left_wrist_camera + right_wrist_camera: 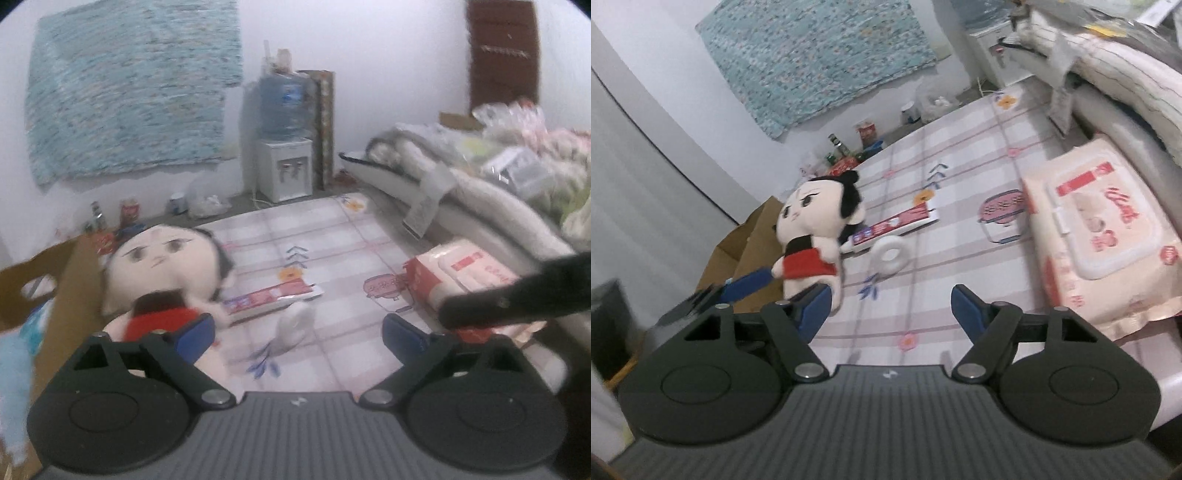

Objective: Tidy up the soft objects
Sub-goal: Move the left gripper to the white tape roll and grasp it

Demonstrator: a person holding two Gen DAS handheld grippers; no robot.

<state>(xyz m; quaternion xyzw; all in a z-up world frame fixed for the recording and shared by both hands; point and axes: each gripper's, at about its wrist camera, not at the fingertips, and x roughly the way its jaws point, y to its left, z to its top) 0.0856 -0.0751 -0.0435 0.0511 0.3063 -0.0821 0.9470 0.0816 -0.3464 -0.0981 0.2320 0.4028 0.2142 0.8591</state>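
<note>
**Reaching for the plush doll beside the box**

Spreading both sets of jaws wide, I hold nothing in either tool. My left gripper (297, 334) sits low at the doll's red skirt, one blue pad against its body, the other well off to the side over the mat; I judge this a lineup for a pinch not yet made. My right gripper (892, 308) hovers open above the checked mat (960, 155), ready to take something else.

The plush doll (812, 236) lies at the mat's edge, just beside the open cardboard box (70, 280), which looks like the likely place to drop it. A toothpaste box (897, 223) touches the doll's arm and a white tape roll (888, 253) lies just beside it; both could get dragged along. The wet-wipes pack (1104, 236) rests apart, near the bedding (480, 173).
</note>
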